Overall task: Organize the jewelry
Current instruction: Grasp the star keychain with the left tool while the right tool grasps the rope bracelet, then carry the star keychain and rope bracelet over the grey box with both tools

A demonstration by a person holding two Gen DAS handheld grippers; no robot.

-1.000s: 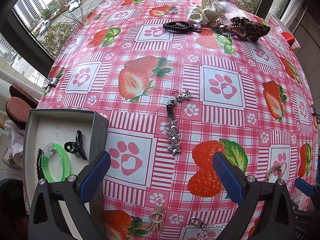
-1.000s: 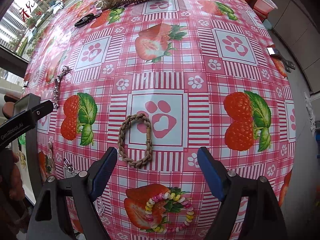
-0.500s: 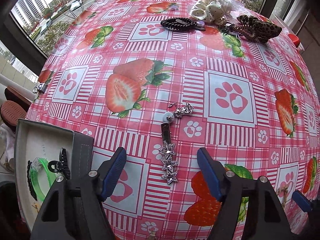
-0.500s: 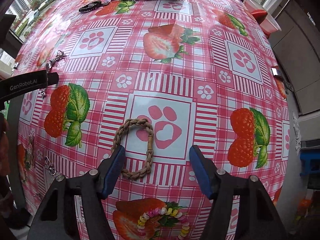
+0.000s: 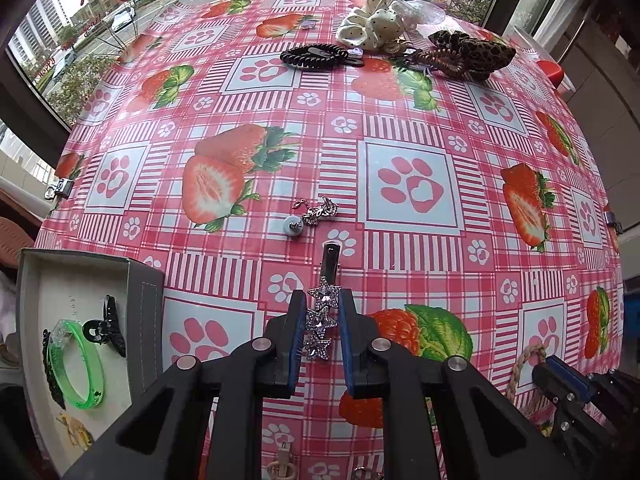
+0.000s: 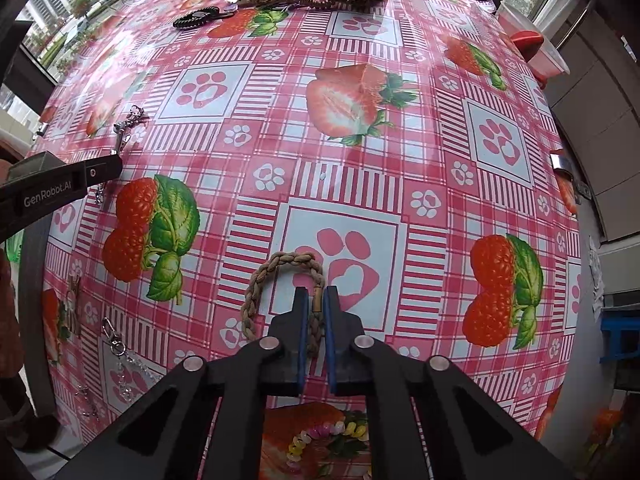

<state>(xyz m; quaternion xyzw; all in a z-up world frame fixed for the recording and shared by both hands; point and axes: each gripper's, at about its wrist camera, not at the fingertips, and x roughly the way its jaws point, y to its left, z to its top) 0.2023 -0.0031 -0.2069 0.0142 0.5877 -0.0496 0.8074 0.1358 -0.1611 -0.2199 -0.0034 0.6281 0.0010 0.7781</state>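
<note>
My left gripper (image 5: 319,304) is shut on a silver star hair clip (image 5: 322,320) that lies on the strawberry tablecloth; its dark bar sticks out past the fingertips. My right gripper (image 6: 316,300) is shut on the right side of a braided tan rope bracelet (image 6: 256,292) lying on the cloth. A grey jewelry box (image 5: 144,304) sits at the left, holding a green bangle (image 5: 76,364), a black claw clip (image 5: 106,330) and a black beaded piece. The rope bracelet also shows in the left wrist view (image 5: 520,364).
A pearl earring and silver charm (image 5: 310,216) lie just beyond the clip. Scrunchies, a black coil hair tie (image 5: 316,56) and a leopard scrunchie (image 5: 472,54) sit at the far edge. A pastel bead bracelet (image 6: 328,436) lies under my right gripper. Keychains (image 6: 116,344) lie left.
Both grippers moved forward and down and closed: the left onto the star hair clip, the right onto the rope bracelet. Both were open before.
</note>
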